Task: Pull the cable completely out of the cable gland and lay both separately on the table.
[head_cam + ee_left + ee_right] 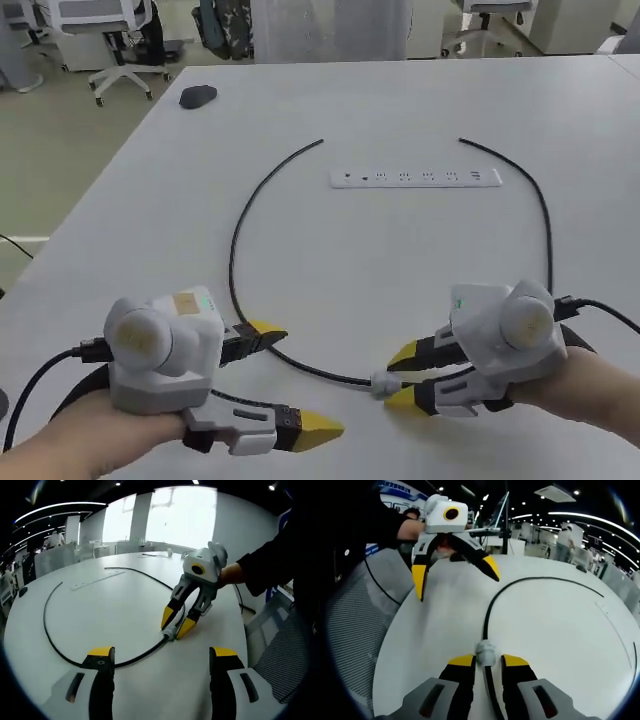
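Across the white table (330, 250), a black cable (232, 260) looping wide from upper centre down to lower middle of the head view. Lower left, left gripper (305, 380) gaping, holding nothing, just beside that run. Lower right, right gripper (400, 378) seemingly pinched on the small grey gland (380, 384). From there, stretches leftward toward the left gripper, so nearer that side for the pull.
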### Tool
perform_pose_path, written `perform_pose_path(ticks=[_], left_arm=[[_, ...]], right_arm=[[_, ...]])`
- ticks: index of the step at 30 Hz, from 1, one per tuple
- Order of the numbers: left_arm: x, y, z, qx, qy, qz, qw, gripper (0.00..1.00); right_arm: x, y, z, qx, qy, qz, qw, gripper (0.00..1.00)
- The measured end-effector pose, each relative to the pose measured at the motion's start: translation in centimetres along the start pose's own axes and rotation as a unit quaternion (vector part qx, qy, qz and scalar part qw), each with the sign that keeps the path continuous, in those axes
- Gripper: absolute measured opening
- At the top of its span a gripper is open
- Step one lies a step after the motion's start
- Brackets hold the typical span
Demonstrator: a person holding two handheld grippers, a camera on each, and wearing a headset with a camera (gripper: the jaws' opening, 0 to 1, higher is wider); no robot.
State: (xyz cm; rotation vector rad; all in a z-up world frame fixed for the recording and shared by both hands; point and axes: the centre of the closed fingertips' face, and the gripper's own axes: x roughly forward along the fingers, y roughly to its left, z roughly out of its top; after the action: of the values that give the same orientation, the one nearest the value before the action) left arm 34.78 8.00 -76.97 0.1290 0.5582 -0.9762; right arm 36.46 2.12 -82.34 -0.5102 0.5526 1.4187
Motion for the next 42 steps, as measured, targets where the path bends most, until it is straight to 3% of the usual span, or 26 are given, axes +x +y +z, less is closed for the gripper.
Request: perform_pose_path(ticks=[9,11,12,14,19,22,26,28,31,34,38,41,42], left_arm=[[0.4,-0.3,0.7,-0.004,-0.008,-0.011,0.9999,0.80],[0.6,-1.5,1.1,-0.027,-0.017,-0.034,0.9989,0.80],[0.7,-2.7,1.5,-0.047,-0.024,-0.061,0.9967,0.80],[0.7,-4.3,2.0,-0.063,-0.031,-0.093,0.9932,0.77],[1.5,-4.5,2.7,-0.039,-0.045,-0.079,0.9951,0.78],[1.6,-5.4,3.5,-0.083,-0.053,-0.104,0.9897,0.69],[1.7,-6.7,4.0,-0.067,-0.055,-0.132,0.9875,0.57],[1.5,-8.3,4.3,-0.073,-0.058,-0.170,0.9811,0.47],[1.7,-8.7,4.0,-0.068,-0.049,-0.174,0.9812,0.37],[1.6,-9.4,4.1,-0.064,-0.053,-0.194,0.9774,0.36],[1.7,-9.8,3.9,-0.051,-0.046,-0.200,0.9773,0.30],[1.4,-10.4,4.1,-0.045,-0.056,-0.219,0.9730,0.25],[1.4,-10.5,3.9,-0.044,-0.051,-0.218,0.9735,0.25]], right_arm=[[-0.1,0.5,-0.1,-0.007,0.002,-0.007,1.0000,0.08],[-0.7,1.1,0.6,-0.019,-0.004,-0.009,0.9998,0.08],[-1.3,1.7,1.1,-0.023,-0.012,-0.005,0.9996,0.08],[-2.3,2.6,2.1,-0.029,-0.025,-0.002,0.9993,0.08],[-4.5,4.9,3.5,-0.047,-0.042,0.012,0.9979,0.07],[-5.4,6.1,4.0,-0.065,-0.042,0.012,0.9970,0.07],[-6.3,6.9,4.7,-0.072,-0.049,0.006,0.9962,0.07],[-6.7,7.2,4.9,-0.076,-0.054,0.002,0.9956,0.07],[-7.0,7.5,5.1,-0.084,-0.055,0.000,0.9950,0.07],[-7.1,7.8,5.2,-0.093,-0.050,0.000,0.9944,0.07],[-7.1,8.2,5.2,-0.101,-0.049,0.003,0.9936,0.07],[-7.0,8.5,5.2,-0.106,-0.045,0.007,0.9933,0.07],[-7.0,8.5,5.2,-0.107,-0.043,0.009,0.9933,0.07]])
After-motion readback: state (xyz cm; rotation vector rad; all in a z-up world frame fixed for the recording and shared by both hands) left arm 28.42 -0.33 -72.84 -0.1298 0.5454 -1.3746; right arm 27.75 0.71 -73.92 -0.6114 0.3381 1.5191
